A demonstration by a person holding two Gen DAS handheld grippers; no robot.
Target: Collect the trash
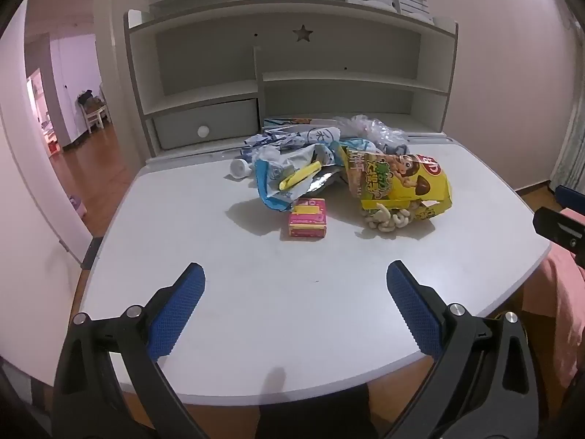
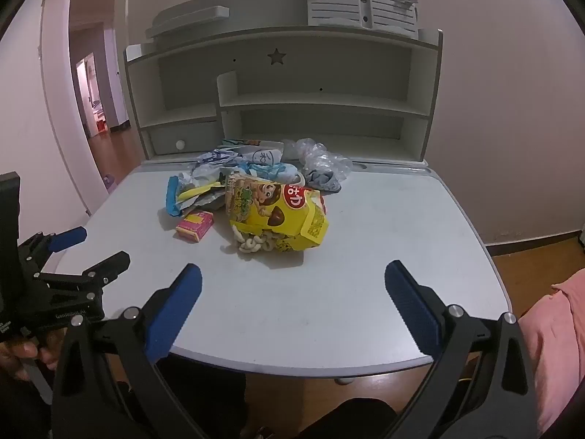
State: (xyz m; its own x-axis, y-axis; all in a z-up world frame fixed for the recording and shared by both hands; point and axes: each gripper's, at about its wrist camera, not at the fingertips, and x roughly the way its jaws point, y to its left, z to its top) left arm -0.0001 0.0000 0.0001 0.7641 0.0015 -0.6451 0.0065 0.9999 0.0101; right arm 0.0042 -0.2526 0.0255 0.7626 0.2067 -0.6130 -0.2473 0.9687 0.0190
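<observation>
A heap of trash lies at the middle back of the white desk (image 1: 256, 311). In it are a torn yellow snack box (image 1: 402, 183) (image 2: 278, 216) with pale puffs spilling out, a small pink box (image 1: 307, 217) (image 2: 195, 225), a blue-and-white wrapper (image 1: 278, 179) (image 2: 175, 194) with a yellow strip, and crumpled clear plastic (image 1: 369, 128) (image 2: 321, 159). My left gripper (image 1: 296, 285) stands open over the desk's near edge, well short of the heap, nothing between its blue pads. My right gripper (image 2: 292, 285) is open too, equally empty, near the front edge (image 2: 292, 362).
A white shelf unit (image 1: 292, 73) with a grey drawer (image 1: 208, 128) rises behind the heap. In the right wrist view the left gripper (image 2: 73, 267) shows at the far left, held by a hand. A pink sleeve (image 2: 555, 336) is at the right. An open doorway lies left.
</observation>
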